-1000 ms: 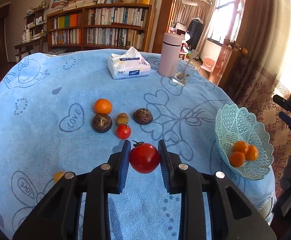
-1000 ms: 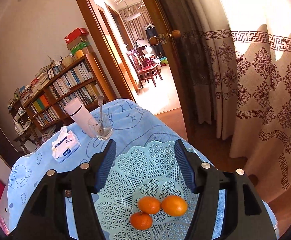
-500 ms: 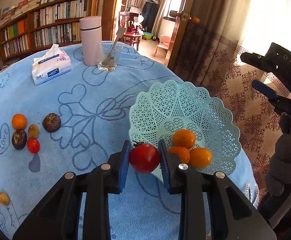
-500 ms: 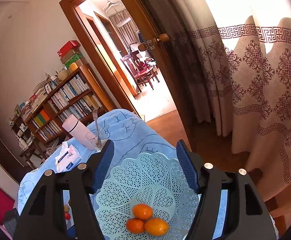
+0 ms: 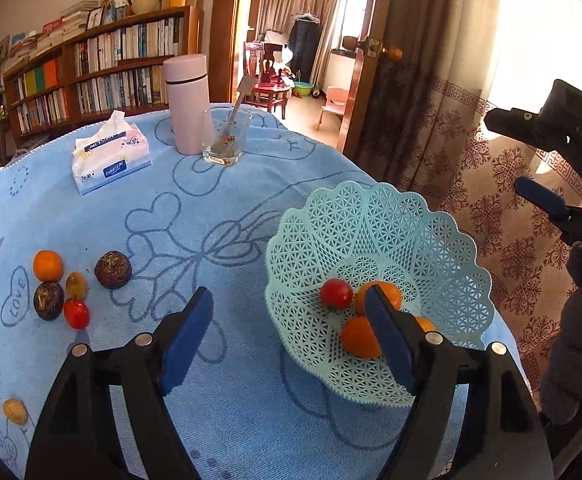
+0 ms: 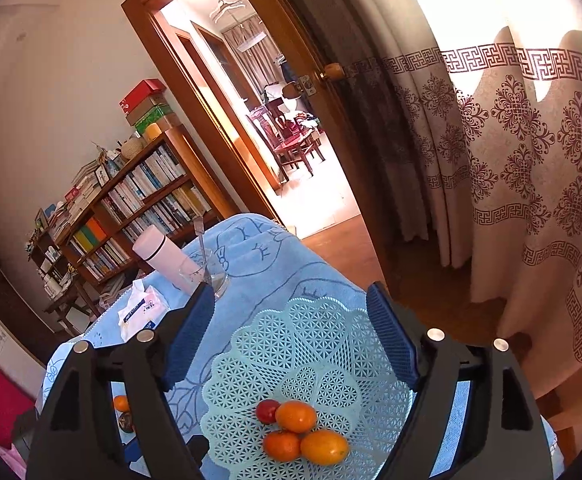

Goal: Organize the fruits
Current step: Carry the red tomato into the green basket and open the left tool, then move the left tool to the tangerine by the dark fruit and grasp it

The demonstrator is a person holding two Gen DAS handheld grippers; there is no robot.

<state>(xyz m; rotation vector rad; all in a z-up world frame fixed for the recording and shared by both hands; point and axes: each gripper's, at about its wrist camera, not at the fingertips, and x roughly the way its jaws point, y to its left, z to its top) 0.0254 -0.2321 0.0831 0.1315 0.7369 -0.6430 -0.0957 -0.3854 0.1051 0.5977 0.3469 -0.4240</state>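
Observation:
A red tomato (image 5: 335,294) lies in the light green lattice basket (image 5: 431,232) beside three oranges (image 5: 383,294). My left gripper (image 5: 291,336) is open and empty, just in front of the basket's near rim. On the blue cloth at the left lie an orange (image 5: 47,265), a small red tomato (image 5: 76,313), two dark brown fruits (image 5: 112,269) and two small yellowish fruits (image 5: 76,285). My right gripper (image 6: 291,336) is open and empty, above the basket (image 6: 311,344); the tomato (image 6: 266,411) and oranges (image 6: 295,416) show below it.
A tissue pack (image 5: 107,158), a pink flask (image 5: 187,104) and a glass with a spoon (image 5: 226,136) stand at the back of the table. The table edge runs just right of the basket, with a curtain (image 5: 491,184) and open door beyond. A bookshelf (image 5: 91,76) stands behind.
My left gripper has opened and let go of the red tomato, which now lies in the basket. The right gripper has tilted and lifted slightly above the basket.

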